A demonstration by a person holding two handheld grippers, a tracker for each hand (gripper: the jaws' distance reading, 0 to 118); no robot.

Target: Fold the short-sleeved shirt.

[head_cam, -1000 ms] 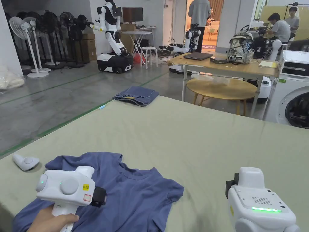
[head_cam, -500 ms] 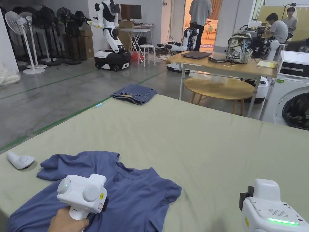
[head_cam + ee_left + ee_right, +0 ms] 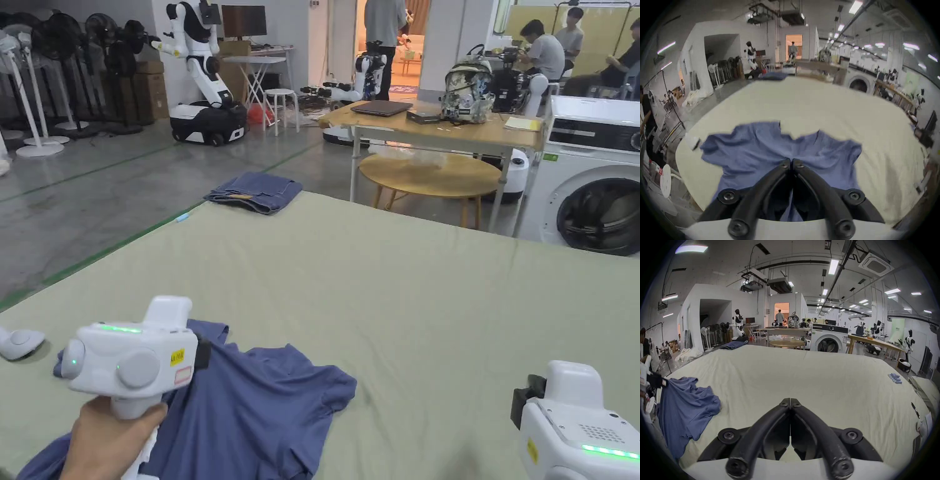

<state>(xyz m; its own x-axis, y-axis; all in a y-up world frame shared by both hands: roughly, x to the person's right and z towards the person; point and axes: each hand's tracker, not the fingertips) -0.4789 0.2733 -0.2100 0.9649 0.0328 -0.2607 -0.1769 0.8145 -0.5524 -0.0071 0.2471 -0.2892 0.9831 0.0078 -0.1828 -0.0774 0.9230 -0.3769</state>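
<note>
The short-sleeved shirt (image 3: 250,412) is blue and rumpled, lying at the near left of the green-covered table (image 3: 406,294), its neckline and one sleeve spread toward the far side, creases running across the body. The left hand-held gripper (image 3: 790,163) has its jaws closed together, pinching a fold of the shirt's fabric and lifting it off the table. The right hand-held gripper (image 3: 790,402) hangs at the near right with jaws closed on nothing, well apart from the shirt.
</note>
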